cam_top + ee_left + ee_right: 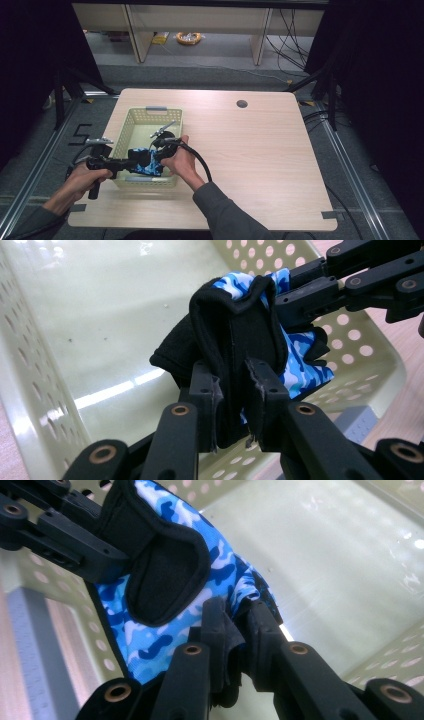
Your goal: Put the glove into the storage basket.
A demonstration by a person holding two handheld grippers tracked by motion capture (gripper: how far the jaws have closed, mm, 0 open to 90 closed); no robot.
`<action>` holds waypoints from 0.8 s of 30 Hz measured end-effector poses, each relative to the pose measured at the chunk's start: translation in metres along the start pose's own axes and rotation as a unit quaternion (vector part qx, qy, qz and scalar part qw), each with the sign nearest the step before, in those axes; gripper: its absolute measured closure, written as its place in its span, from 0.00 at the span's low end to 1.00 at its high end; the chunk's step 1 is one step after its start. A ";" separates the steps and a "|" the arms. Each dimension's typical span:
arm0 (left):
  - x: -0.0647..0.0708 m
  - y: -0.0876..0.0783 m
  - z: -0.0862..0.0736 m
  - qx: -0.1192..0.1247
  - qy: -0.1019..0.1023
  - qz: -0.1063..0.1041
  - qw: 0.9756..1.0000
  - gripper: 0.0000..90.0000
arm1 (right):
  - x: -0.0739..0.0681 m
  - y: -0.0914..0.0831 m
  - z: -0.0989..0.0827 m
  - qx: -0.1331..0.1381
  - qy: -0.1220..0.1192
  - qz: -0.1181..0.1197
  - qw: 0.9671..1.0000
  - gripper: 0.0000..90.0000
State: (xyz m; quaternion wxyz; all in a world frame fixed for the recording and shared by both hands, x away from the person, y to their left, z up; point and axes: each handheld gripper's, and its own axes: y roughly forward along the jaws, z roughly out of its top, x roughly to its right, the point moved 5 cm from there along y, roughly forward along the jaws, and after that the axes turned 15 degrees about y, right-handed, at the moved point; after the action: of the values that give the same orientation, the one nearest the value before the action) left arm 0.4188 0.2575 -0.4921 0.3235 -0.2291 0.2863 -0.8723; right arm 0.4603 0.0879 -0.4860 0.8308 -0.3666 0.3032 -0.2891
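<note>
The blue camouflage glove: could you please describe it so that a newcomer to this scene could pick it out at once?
Start at the pale wooden table and find the cream perforated basket at its left side. Over the basket's near end, the glove hangs between the left hand-held gripper and the right hand-held gripper, each clamped on it. It is the one soft, blue-and-white patterned item, trimmed in black.
</note>
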 end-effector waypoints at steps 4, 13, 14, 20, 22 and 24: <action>-0.001 0.003 -0.001 -0.006 0.001 -0.004 1.000 0.80 | 0.001 0.004 -0.001 -0.010 0.001 -0.006 1.000 0.89; 0.000 0.008 0.001 -0.015 -0.010 0.008 1.000 0.57 | 0.005 0.010 -0.003 -0.022 -0.014 -0.039 0.999 0.87; 0.000 0.008 0.002 -0.019 -0.010 0.014 1.000 0.55 | 0.006 0.010 -0.003 -0.022 -0.019 -0.044 0.999 0.87; -0.005 0.004 0.008 -0.022 -0.018 0.044 0.999 0.43 | 0.008 0.011 -0.004 -0.027 -0.017 -0.052 0.998 0.81; -0.005 0.003 0.009 -0.019 -0.018 0.046 0.999 0.42 | 0.009 0.010 -0.003 -0.022 -0.013 -0.055 0.998 0.74; -0.004 0.001 0.011 -0.016 -0.018 0.045 0.999 0.41 | 0.010 0.008 -0.002 -0.015 -0.016 -0.056 0.998 0.71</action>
State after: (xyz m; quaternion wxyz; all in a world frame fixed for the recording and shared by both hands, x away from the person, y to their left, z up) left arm 0.4288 0.2556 -0.4856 0.3636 -0.2369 0.3039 -0.8481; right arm 0.4674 0.0843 -0.4964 0.8122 -0.4005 0.2730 -0.3246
